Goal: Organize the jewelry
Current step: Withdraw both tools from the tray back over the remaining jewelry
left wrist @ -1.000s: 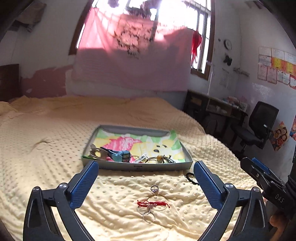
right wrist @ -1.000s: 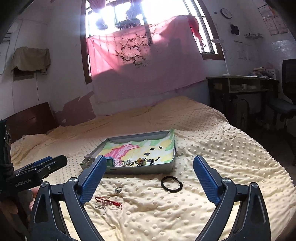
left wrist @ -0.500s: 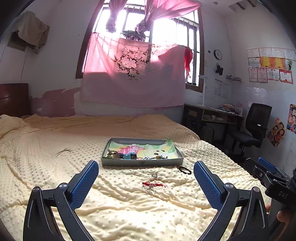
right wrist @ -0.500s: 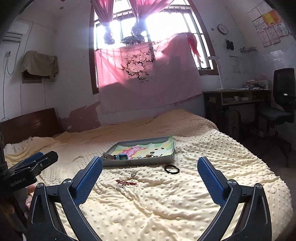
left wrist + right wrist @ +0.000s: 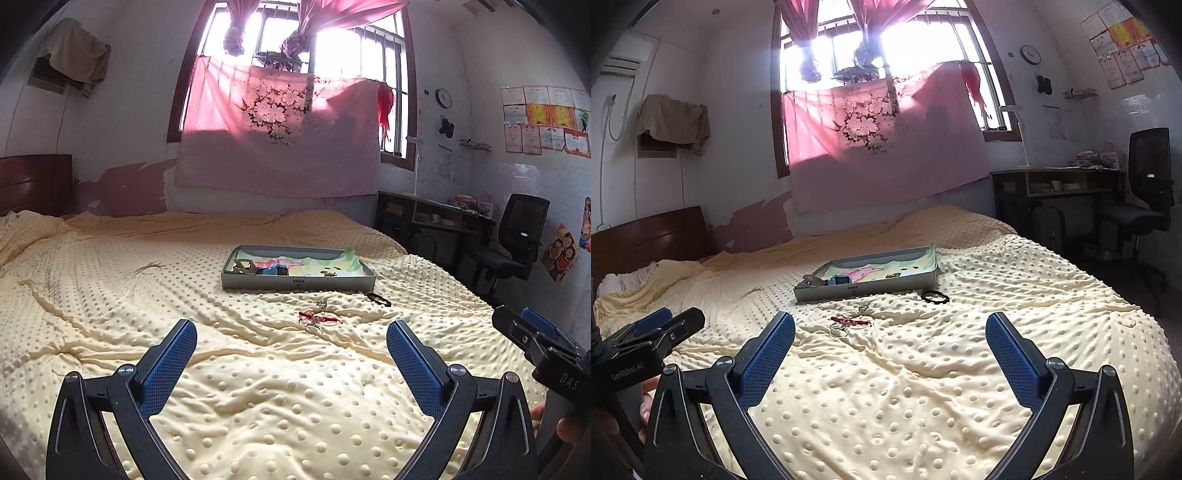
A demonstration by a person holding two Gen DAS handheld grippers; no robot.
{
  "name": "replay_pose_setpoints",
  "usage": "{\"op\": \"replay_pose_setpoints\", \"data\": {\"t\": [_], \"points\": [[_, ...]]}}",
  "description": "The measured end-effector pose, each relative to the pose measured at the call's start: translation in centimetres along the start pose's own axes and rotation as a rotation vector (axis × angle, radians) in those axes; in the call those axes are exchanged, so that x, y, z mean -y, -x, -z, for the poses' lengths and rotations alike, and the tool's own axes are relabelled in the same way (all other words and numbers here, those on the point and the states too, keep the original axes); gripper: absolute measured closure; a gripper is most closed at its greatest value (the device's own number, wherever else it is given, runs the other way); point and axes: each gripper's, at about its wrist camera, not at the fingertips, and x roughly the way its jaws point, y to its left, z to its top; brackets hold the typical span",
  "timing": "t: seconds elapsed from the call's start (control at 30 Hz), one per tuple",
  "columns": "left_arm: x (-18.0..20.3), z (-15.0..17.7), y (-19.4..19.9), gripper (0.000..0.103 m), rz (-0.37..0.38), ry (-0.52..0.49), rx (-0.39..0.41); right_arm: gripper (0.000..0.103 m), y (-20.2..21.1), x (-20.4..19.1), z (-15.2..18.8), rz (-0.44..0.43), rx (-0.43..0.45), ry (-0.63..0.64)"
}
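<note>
A grey tray with a colourful liner holds several small jewelry pieces and lies on the yellow dotted bedspread. In front of it lie a silver ring, a red string bracelet with metal rings, and a black hair tie. My left gripper is open and empty, well short of these items. My right gripper is open and empty, likewise held back from them.
The bed fills most of the view. A dark wooden headboard stands at the left. A desk and a black office chair stand to the right of the bed. A pink cloth hangs under the window.
Both grippers have pulled back and up from the tray and loose jewelry, which now look smaller and farther away. Both stay open and empty.
</note>
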Motion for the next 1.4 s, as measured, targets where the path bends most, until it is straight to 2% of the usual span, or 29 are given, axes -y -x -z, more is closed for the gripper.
{"op": "replay_pose_setpoints", "data": {"t": [0.2,0.47,1.03,1.2,1.4], "points": [[-0.2,-0.9,-0.7,0.000,-0.009,0.010,0.006,0.001,-0.9,-0.1,-0.7,0.006,0.001,0.006],[0.0,-2.8,-3.6,0.000,-0.022,-0.002,0.011,0.001,-3.5,0.4,-2.1,0.022,-0.006,0.013],[-0.9,-5.2,-11.3,0.000,-0.077,0.031,-0.010,0.001,-12.3,1.1,-5.6,0.000,-0.015,0.054],[-1.7,-5.0,-13.8,0.000,-0.102,0.045,-0.063,0.001,-15.4,0.9,-5.4,-0.022,-0.052,0.061],[-2.3,-3.7,-16.6,0.000,-0.069,0.054,-0.152,0.001,-18.9,1.0,-4.4,-0.069,-0.115,0.064]]}}
